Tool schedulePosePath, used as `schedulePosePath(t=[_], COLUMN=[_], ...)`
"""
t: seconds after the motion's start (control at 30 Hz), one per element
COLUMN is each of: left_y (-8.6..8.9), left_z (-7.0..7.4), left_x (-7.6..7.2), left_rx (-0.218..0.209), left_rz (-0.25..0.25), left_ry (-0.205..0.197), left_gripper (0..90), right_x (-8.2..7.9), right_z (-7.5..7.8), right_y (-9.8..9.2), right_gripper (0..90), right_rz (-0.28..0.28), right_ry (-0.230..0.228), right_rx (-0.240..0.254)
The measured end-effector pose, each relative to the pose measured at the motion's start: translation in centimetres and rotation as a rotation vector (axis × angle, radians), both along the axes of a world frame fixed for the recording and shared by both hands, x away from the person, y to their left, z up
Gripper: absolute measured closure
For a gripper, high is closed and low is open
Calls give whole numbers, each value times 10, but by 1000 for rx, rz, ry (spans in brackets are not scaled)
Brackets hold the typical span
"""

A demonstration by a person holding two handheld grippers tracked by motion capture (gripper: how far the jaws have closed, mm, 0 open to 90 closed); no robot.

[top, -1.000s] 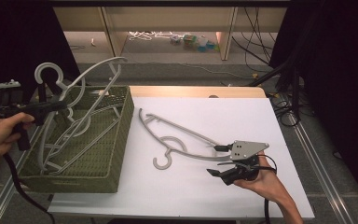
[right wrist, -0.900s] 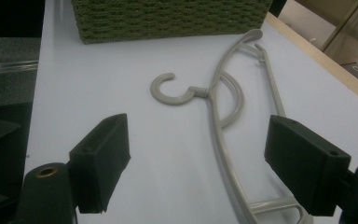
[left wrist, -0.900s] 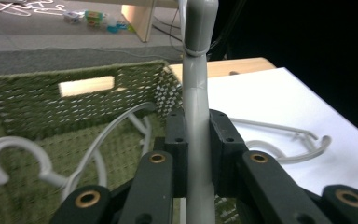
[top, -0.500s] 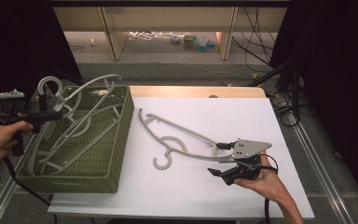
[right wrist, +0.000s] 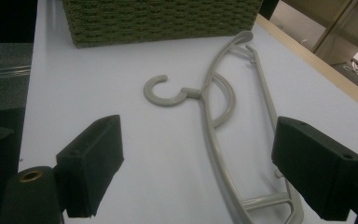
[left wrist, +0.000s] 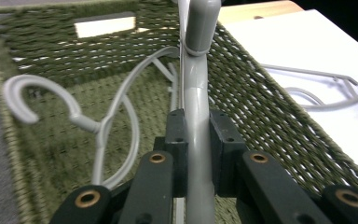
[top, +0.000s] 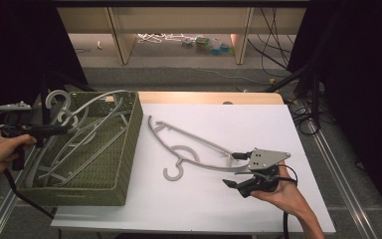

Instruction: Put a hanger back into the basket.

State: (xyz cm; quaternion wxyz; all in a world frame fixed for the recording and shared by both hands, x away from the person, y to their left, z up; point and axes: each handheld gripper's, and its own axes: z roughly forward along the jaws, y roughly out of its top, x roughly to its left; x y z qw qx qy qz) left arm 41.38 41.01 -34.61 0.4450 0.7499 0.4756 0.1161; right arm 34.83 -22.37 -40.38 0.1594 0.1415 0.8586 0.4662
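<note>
My left gripper (top: 62,130) is shut on a grey plastic hanger (top: 104,97) that leans in the green woven basket (top: 129,144), its hook (top: 54,97) above the far left rim. In the left gripper view the pads (left wrist: 177,140) pinch the hanger's bar (left wrist: 196,93). Other grey hangers (left wrist: 116,107) lie in the basket. A further grey hanger (top: 194,144) lies flat on the white table. My right gripper (top: 234,169) stands open at its near right end, its jaws having just been opening. The hanger's arm (right wrist: 209,88) runs on the table between the wide pads, untouched.
The basket (right wrist: 158,18) stands at the table's left edge. The white tabletop (top: 258,114) stretches right of it. Shelving with small items (top: 199,42) stands on the floor beyond. Cables (top: 303,114) hang at the right.
My left gripper has sunk with its hanger, which now lies lower in the basket. The right hand has stayed by the table hanger's end.
</note>
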Motion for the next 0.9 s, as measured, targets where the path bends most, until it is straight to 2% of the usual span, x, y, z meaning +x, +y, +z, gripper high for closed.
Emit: schedulePosePath(t=[0.17,0.4,0.43,0.53,0.67,0.73,0.83,0.9], left_y=[-9,-16,-18,-23,-23,-22,-21,-18], left_z=[-1,-11,-14,-22,-35,-42,-50,-55], left_x=[0,11,13,16,19,22,24,25], left_rx=[40,89,80,121,118,150,146,176], left_rz=[-27,-38,-35,-48,-27,-16,11,37], left_ry=[12,73,79,106,130,147,161,167], left_gripper=[793,793,793,792,792,791,788,787], right_x=[0,-1,-1,-1,-1,-1,-1,-1], right_z=[0,-1,-1,-1,-1,-1,-1,-1], right_y=[0,1,1,0,0,0,1,0], right_gripper=[175,182,182,182,182,183,183,184], right_rz=[-4,6,6,2,3,5,9,10], right_ry=[-5,-5,-5,-5,-3,-3,-3,-4], right_rx=[6,-4,-7,-7,-7,-7,-11,-10])
